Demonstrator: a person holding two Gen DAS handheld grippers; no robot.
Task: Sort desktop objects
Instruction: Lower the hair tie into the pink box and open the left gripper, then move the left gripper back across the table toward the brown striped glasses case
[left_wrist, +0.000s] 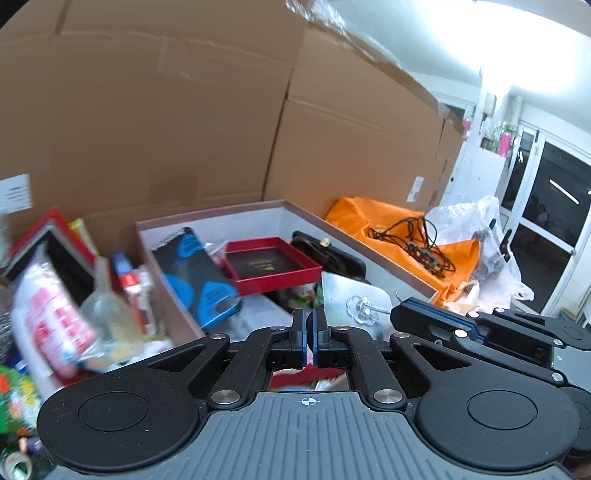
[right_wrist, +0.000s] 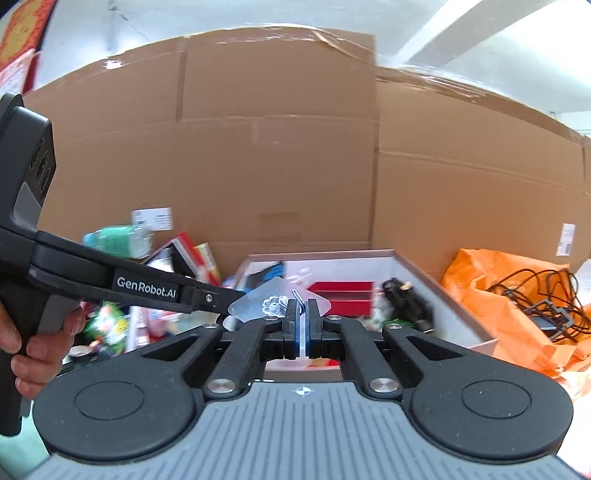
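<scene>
Both grippers are raised over an open, pale-lined box (left_wrist: 369, 243) set against a wall of large cardboard cartons (right_wrist: 277, 166).

The right gripper (right_wrist: 302, 314) has its fingers closed on a clear plastic sheet (right_wrist: 251, 304) that carries a transparent flower-shaped hook (right_wrist: 273, 304). The left gripper (left_wrist: 309, 325), held in a person's hand (right_wrist: 33, 354), has its fingers closed too, and their tips meet the left edge of the same sheet. The sheet hangs above the near part of the box, clear of its contents.

Inside the box lie a red tray (left_wrist: 271, 264), a black-and-blue packet (left_wrist: 195, 273) and a dark bag (left_wrist: 328, 254). An orange bag (left_wrist: 391, 225) with tangled black cables (left_wrist: 417, 240) lies right of the box. Blurred packets and bottles crowd the tabletop on the left.
</scene>
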